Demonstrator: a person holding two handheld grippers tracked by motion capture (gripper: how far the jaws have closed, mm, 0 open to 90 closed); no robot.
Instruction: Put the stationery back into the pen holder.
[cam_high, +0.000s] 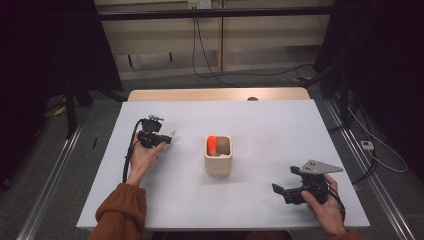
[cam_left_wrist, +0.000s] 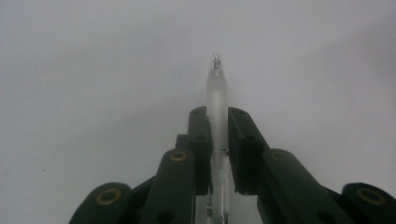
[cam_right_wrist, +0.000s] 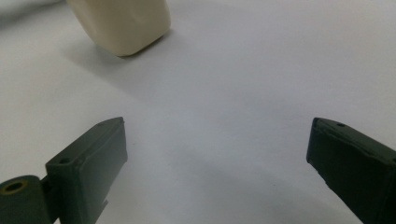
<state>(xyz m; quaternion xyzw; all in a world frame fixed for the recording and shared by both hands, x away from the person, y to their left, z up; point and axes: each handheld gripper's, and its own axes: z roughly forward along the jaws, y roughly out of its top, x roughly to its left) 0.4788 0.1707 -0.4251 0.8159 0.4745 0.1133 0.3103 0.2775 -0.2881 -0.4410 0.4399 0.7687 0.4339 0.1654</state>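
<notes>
A frosted clear pen (cam_left_wrist: 217, 100) lies clamped between the two black jaws of my left gripper (cam_left_wrist: 217, 116), its tip pointing out past them over the white table. In the high view that left gripper (cam_high: 167, 137) sits at the table's left, held in a hand with an orange sleeve. A cream square holder (cam_high: 218, 155) stands in the middle with an orange item (cam_high: 212, 144) inside. My right gripper (cam_high: 279, 192) rests at the front right, jaws wide apart with nothing between them (cam_right_wrist: 217, 154). The holder's base (cam_right_wrist: 123, 23) shows far ahead of it.
The white table top (cam_high: 270, 130) stretches around the holder. Cables trail on the floor behind and to the right of the table. Dark stands rise at both sides.
</notes>
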